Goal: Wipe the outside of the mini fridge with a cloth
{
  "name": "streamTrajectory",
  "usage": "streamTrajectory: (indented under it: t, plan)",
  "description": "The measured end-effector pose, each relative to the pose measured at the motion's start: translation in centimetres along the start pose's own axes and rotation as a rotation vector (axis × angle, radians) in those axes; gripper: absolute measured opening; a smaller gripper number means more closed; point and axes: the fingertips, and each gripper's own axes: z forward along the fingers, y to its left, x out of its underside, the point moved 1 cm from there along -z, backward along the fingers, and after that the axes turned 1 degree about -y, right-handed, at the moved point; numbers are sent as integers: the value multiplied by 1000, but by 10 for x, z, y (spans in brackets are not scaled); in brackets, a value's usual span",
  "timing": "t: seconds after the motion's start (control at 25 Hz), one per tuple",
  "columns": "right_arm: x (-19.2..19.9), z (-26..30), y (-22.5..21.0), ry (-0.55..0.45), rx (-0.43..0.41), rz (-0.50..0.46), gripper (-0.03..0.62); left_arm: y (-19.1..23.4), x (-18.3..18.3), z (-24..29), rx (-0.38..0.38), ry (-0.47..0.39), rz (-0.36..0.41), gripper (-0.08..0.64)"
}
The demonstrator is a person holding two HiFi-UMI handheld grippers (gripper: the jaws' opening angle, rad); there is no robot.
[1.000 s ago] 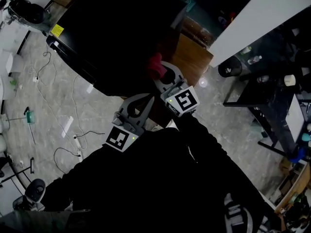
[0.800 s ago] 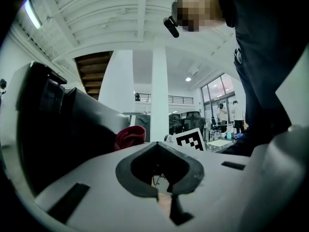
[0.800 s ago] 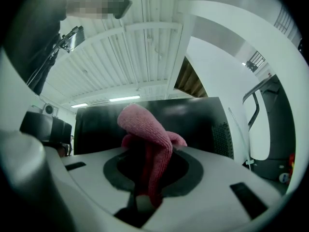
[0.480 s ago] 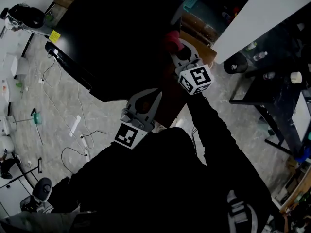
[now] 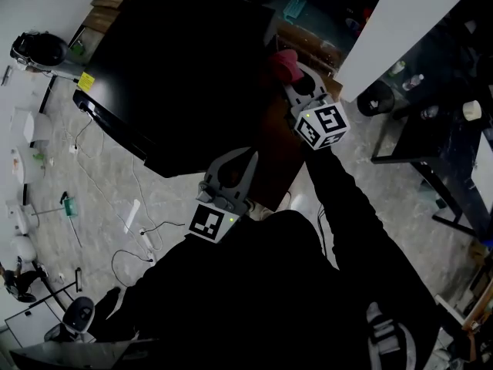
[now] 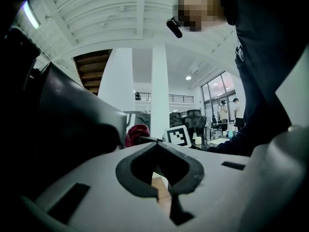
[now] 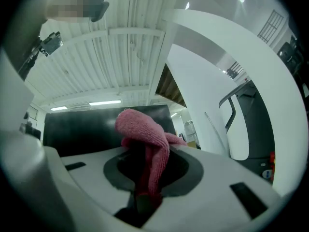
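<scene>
Nearest me, my left gripper point(image 5: 240, 160) is hanging idle, its jaws closed together on nothing; further out, my right gripper point(image 5: 296, 79) is pinching the pink cloth point(image 7: 145, 139) by a bunched fold, just beside the right edge of the black mini fridge point(image 5: 177, 68); the cloth is looking soft, light and floppy, so I am judging a deep bite into its bulk the safest hold.

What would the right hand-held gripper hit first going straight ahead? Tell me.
Probably the mini fridge's black wall, which fills the view behind the pink cloth that the right hand-held gripper holds. The cloth would touch it first. The gap is hard to judge.
</scene>
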Motion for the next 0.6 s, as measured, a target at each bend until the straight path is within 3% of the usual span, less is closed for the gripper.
streamTrajectory:
  t: [0.12,0.4,0.6]
  plan:
    - [24,-36,28,30,-31,44,87,1,17,-12,3,24,-7,2]
    - [141,-98,116,272,-109,112,86,9,90,-54,-13,151,-65,2]
    - [195,-114,166,356,-163,192,86,6,124,-74,-12,208,-89,2]
